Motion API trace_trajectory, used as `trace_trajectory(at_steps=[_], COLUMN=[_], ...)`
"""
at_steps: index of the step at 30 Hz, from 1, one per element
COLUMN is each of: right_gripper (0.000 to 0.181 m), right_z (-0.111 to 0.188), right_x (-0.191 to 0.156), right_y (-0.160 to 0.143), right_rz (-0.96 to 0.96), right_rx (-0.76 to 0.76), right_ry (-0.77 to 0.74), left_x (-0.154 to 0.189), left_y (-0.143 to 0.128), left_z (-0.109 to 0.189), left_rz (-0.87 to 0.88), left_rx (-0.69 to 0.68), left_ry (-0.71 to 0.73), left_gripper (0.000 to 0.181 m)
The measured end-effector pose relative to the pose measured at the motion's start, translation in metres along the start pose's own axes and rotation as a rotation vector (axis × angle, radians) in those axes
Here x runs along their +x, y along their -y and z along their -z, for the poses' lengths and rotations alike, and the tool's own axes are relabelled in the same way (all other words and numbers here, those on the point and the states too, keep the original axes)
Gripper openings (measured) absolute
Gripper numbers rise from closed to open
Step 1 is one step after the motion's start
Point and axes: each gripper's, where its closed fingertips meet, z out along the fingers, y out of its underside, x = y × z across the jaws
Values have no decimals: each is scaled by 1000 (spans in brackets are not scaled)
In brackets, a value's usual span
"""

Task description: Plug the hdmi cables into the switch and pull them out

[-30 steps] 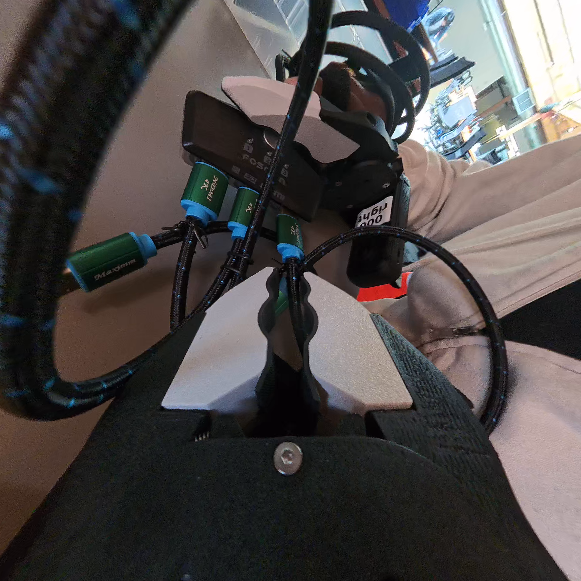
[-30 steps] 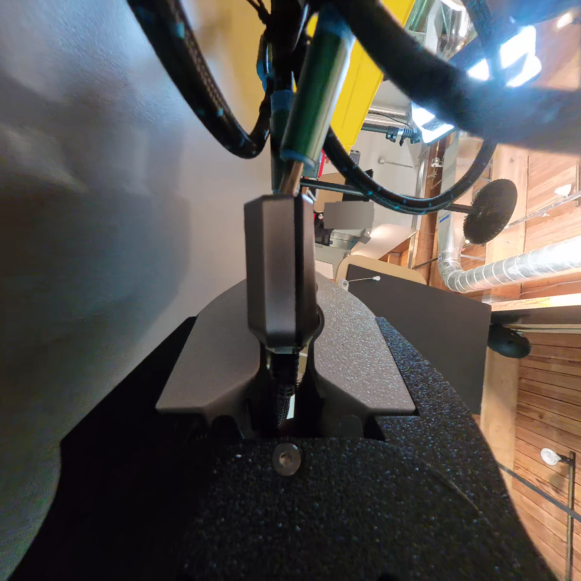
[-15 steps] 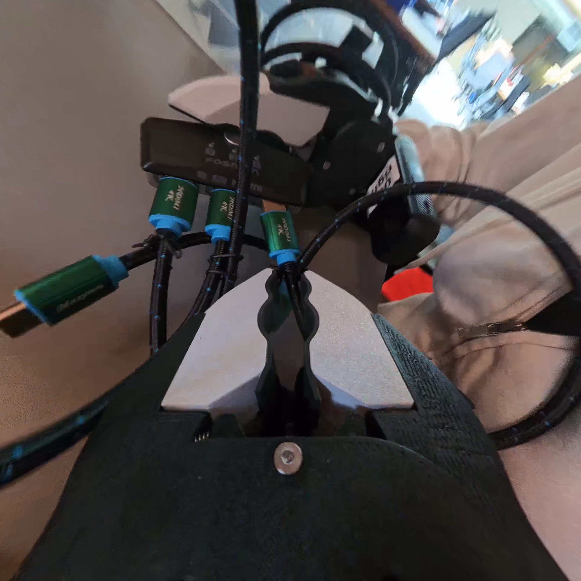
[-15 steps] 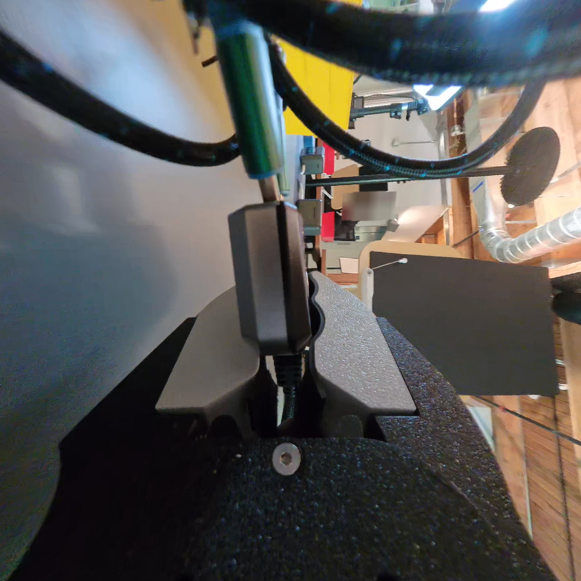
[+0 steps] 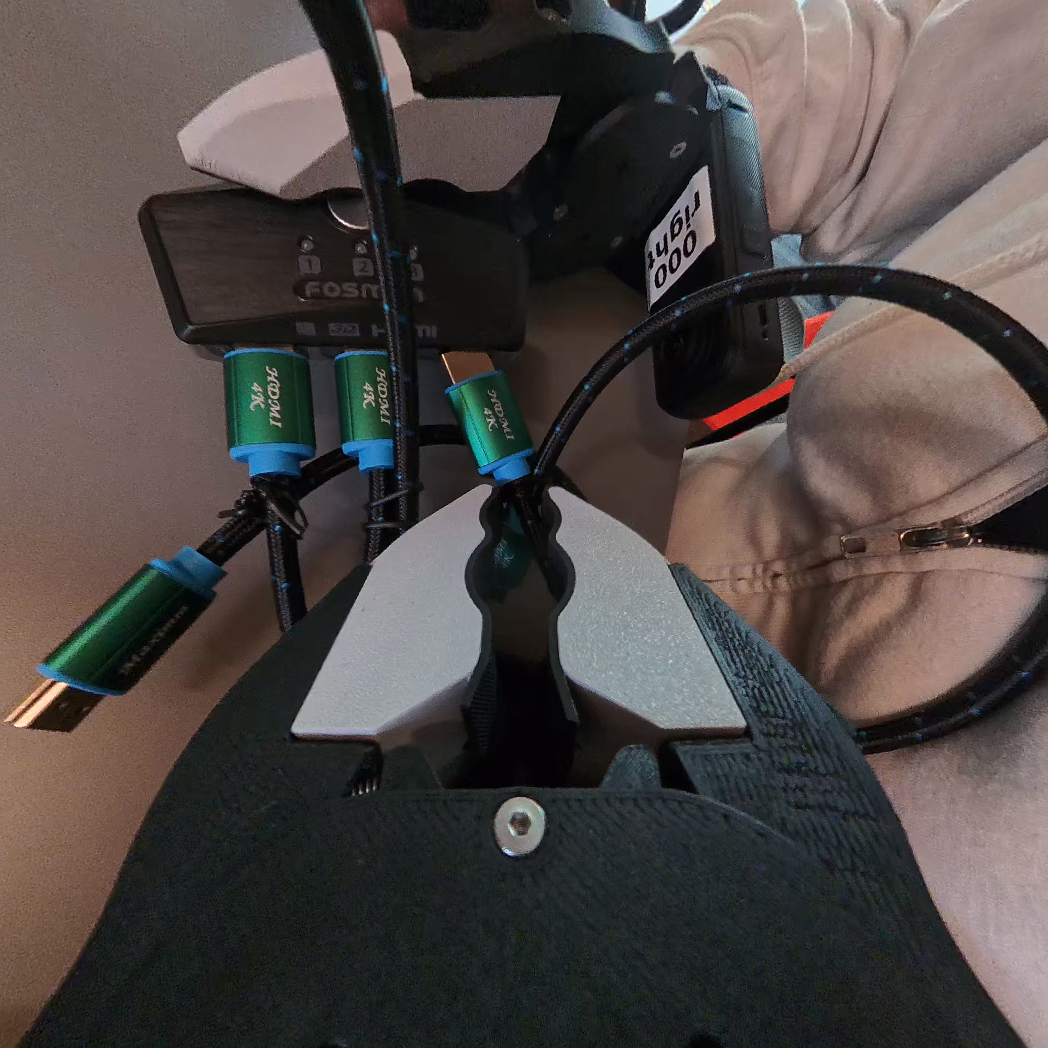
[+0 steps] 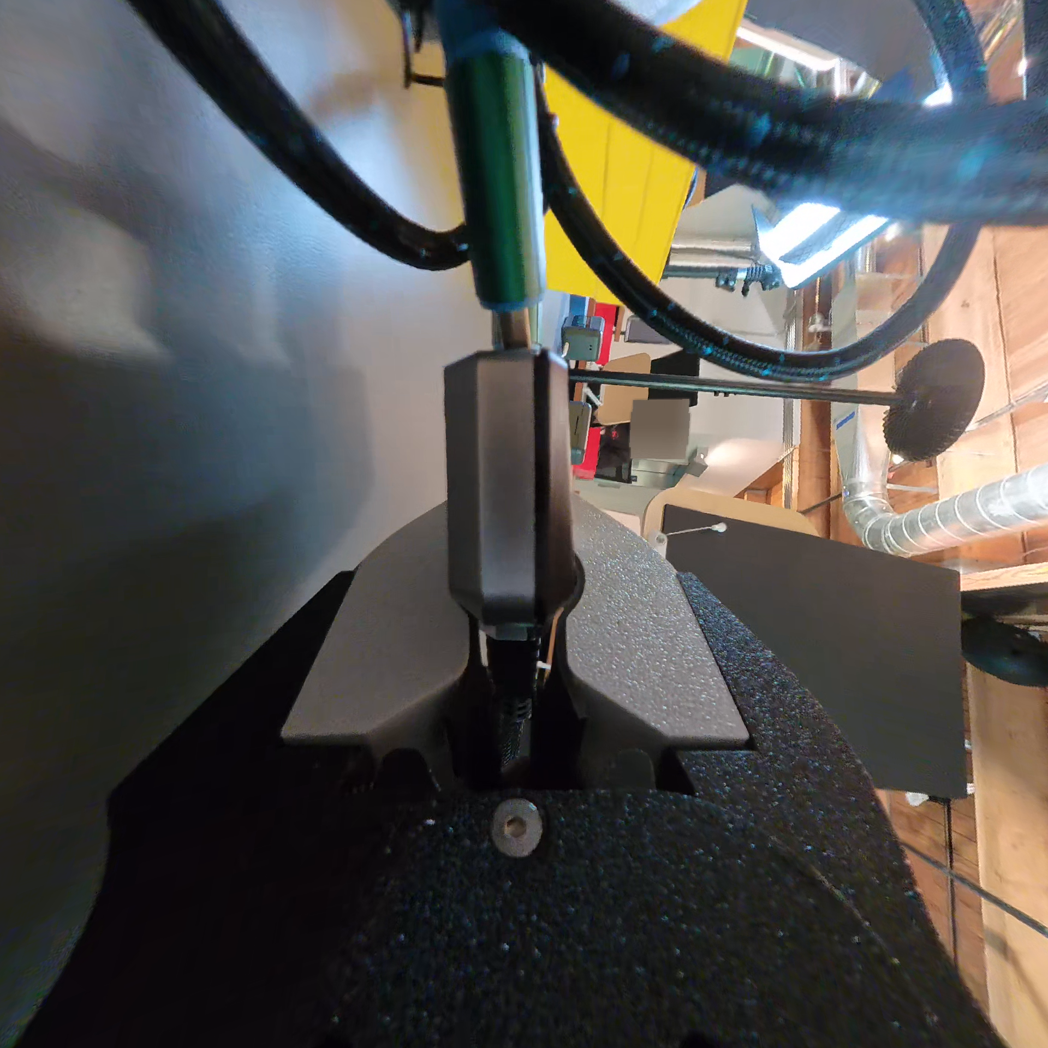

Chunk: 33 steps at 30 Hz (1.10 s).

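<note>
**Switch clamped edge-on, third plug part-way out**

Switch (image 5: 340, 272), a flat black brushed-metal box, sits pinched between the right gripper (image 6: 513, 573)'s grey, grainy fingers, held off a smooth beige tabletop (image 5: 85, 142). Below the switch, two green metallic plugs (image 5: 269, 411) with blue collars sit fully home; a third plug (image 5: 490, 422) beside them tilts, its gold tongue partly showing. Just below that plug, the left gripper (image 5: 519, 510) has its jaws pressed on the braided black cable (image 5: 737, 295), blue-flecked, which loops off over beige clothing (image 5: 879, 595). A loose plug (image 5: 127, 629) hangs lower left of the switch. Beyond the switch in the right wrist view: a yellow panel (image 6: 618, 187), timber walls (image 6: 1015, 317), ribbed silver ducting (image 6: 953, 522).
</note>
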Motion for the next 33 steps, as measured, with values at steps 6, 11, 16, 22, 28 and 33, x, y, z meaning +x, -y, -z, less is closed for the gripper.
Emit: trace_trajectory(at_steps=[6, 11, 16, 22, 28, 33], right_gripper=[23, 22, 22, 21, 23, 21], right_z=[3, 6, 10, 10, 7, 9], right_x=[-6, -6, -10, -17, -20, -24], right_y=[7, 10, 14, 16, 10, 12], right_rz=[71, 72, 49, 47, 21, -10], right_rx=[39, 61, 91, 105, -54, -80], right_ry=[15, 24, 58, 95, 126, 158], left_x=[-3, -3, -3, -5, -6, -5], left_y=[-7, -8, -9, -10, -8, -6], left_z=[1, 1, 1, -5, -10, -10], left_rz=[-137, -203, -317, -428, -291, -167], left_rx=[-109, -130, -157, -186, -122, -93], left_ry=[81, 71, 77, 59, 94, 85], left_gripper=[14, 14, 14, 14, 12, 10])
